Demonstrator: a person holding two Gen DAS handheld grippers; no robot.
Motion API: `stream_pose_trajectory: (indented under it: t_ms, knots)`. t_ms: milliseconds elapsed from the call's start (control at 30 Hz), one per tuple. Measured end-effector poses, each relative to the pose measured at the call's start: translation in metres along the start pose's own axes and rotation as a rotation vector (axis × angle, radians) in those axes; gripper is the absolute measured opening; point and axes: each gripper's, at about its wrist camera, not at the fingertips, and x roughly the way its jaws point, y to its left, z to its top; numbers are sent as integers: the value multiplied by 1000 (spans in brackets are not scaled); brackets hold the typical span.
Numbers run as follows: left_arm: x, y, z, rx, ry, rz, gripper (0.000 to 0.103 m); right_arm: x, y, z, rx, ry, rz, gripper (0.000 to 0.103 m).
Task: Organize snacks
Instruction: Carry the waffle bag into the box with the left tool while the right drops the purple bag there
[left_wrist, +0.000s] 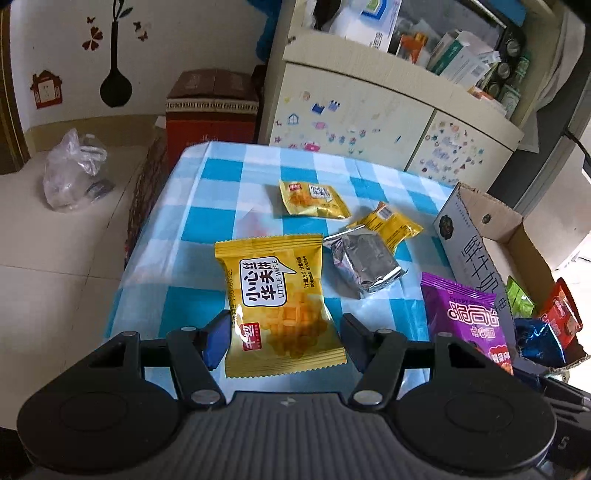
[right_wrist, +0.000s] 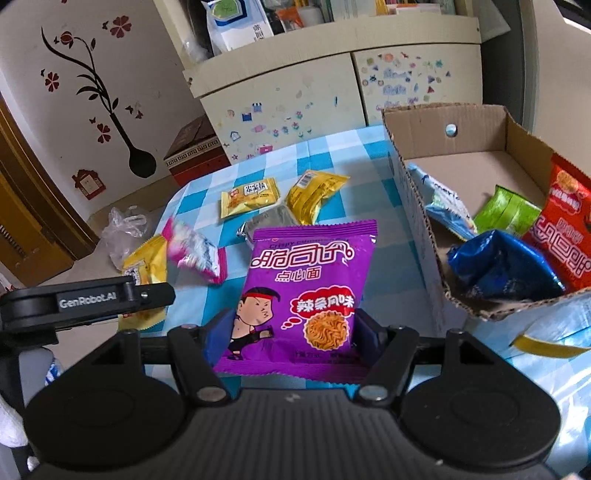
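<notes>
My left gripper (left_wrist: 282, 339) is shut on a yellow Little Waffle pack (left_wrist: 279, 302) and holds it above the checked table. My right gripper (right_wrist: 291, 338) is shut on a purple noodle snack pack (right_wrist: 306, 295), which also shows in the left wrist view (left_wrist: 465, 321). On the blue-and-white checked cloth (left_wrist: 221, 192) lie a small yellow waffle pack (left_wrist: 312, 199), another yellow pack (left_wrist: 391, 225) and a silver foil pack (left_wrist: 365, 262). A pink-and-white pack (right_wrist: 197, 254) lies left of the purple one. The cardboard box (right_wrist: 417, 199) at the right holds red, green and blue packs.
The table's left edge drops to a tiled floor with a clear plastic bag (left_wrist: 72, 170). A dark red carton (left_wrist: 212, 107) stands behind the table. A cream cabinet (left_wrist: 369, 125) with stickers and cluttered shelves stands at the back. The left gripper's body (right_wrist: 85, 302) shows in the right wrist view.
</notes>
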Motion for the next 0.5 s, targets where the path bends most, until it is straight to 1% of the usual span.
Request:
stream_pose_trajectory:
  t_ms: [167, 300, 500]
  knots:
    - [-3, 0, -3, -8, -13, -1, 68, -4, -1, 1, -1, -15, 5, 69]
    - [-5, -4, -6, 10, -27, -1, 68, -7, -2, 0, 2, -27, 11, 69]
    - [-3, -9, -7, 28, -27, -8, 68, -14, -4, 2, 5, -55, 21, 69]
